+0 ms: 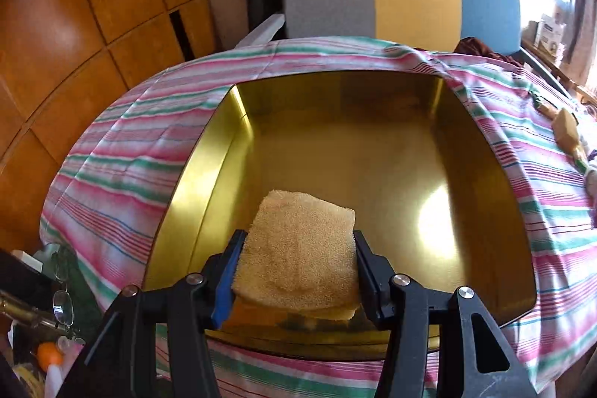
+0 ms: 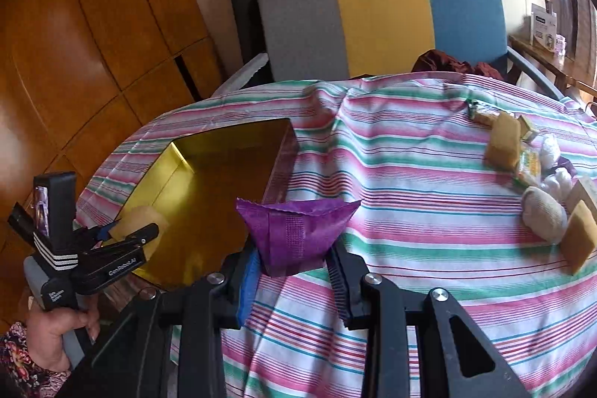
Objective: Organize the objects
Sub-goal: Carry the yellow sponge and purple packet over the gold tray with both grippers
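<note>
My left gripper (image 1: 298,265) is shut on a folded yellow terry cloth (image 1: 298,241) and holds it over the near end of an open gold tin box (image 1: 209,174). In the right wrist view the same gripper (image 2: 127,230) hangs at the left over the tin (image 2: 209,181), a hand on its grip, with the cloth (image 2: 143,215) showing between its fingers. My right gripper (image 2: 294,262) is shut on a purple foil packet (image 2: 294,230) and holds it above the striped tablecloth (image 2: 410,181), just right of the tin's rim.
A pile lies at the table's right: yellow sponges (image 2: 503,140), a white cloth bundle (image 2: 543,215), small packets (image 2: 530,163). A grey, yellow and blue chair back (image 2: 373,17) stands behind the table, and wooden cupboard doors (image 2: 93,25) to the left. Glasses (image 1: 61,301) and clutter lie below the table's left edge.
</note>
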### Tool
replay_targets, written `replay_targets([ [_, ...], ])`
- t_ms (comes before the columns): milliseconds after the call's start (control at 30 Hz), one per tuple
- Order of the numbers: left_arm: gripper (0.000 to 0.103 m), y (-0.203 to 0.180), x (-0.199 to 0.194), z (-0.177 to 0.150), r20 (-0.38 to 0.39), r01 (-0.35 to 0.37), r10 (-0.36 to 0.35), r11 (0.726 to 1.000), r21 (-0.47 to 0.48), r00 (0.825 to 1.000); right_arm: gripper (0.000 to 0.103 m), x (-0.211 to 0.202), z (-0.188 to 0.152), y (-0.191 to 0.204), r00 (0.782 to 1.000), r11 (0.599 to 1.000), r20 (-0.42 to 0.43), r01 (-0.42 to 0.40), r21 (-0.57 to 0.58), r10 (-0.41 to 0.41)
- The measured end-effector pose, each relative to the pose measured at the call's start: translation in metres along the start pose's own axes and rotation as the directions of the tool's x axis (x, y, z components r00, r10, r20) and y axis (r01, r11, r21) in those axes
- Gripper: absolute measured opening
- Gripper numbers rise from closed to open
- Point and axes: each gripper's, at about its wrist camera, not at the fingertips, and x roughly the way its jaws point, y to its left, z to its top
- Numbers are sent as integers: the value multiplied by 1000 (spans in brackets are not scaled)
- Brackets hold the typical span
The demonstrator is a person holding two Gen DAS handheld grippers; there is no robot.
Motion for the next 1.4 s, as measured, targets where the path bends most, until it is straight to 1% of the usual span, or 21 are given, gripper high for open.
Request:
replay_targets([
  [100,55,11,7,-4,-8,-26,26,1000,-5,1000,34,9,0,18,999,999,-13,-39,-12,38],
  [300,55,32,19,-11,-26,-42,41,999,-34,999,34,29,1,51,995,994,-48,-93,-49,91],
  [467,56,44,28,-13,-42,-51,49,997,-50,998,34,45,0,68,991,992,-78,-116,-58,111],
  [633,57,51,32,-16,-43,-46,44,997,-67,998,34,57,-3,83,989,990,-104,-117,-80,108],
  [667,59,52,32,-16,-42,-47,44,996,-71,998,34,59,-4,84,988,990,-109,-117,-80,108],
  [700,62,53,32,-17,-44,-47,44,996,-76,998,34,61,-4,84,988,990,-113,-118,-79,109],
  [767,67,58,28,-18,-37,-28,25,995,-99,999,34,66,-5,86,987,990,-122,-116,-83,105],
  [800,72,60,25,-19,-27,-18,15,993,-114,1000,34,68,-6,87,987,990,-125,-115,-85,104],
  [833,74,63,22,-19,-17,-10,7,991,-131,1000,34,69,-7,88,986,990,-129,-116,-85,105],
  [867,76,67,18,-19,-5,14,-15,989,-149,1000,34,71,-7,89,985,989,-136,-119,-85,107],
  [933,78,76,9,-20,19,68,-65,978,-197,998,34,76,-8,91,983,989,-148,-120,-88,106],
  [967,82,81,4,-22,36,94,-88,971,-220,995,34,79,-9,93,983,989,-153,-120,-91,106],
  [1000,88,86,-1,-23,53,106,-96,964,-242,994,34,80,-10,93,982,988,-158,-123,-94,107],
  [1100,91,101,-19,-28,112,133,-103,944,-303,988,34,91,-12,99,976,986,-185,-132,-98,112],
  [1167,92,108,-27,-31,130,123,-84,937,-326,988,34,97,-12,104,972,985,-200,-143,-102,120],
  [1267,92,115,-40,-39,148,55,-4,937,-346,989,34,105,-11,114,967,980,-219,-161,-116,133],
  [1333,92,120,-46,-43,156,27,33,929,-368,987,34,111,-10,122,962,976,-233,-178,-125,146],
  [1400,93,126,-49,-47,158,20,46,920,-392,986,34,119,-10,132,952,971,-262,-199,-133,159],
])
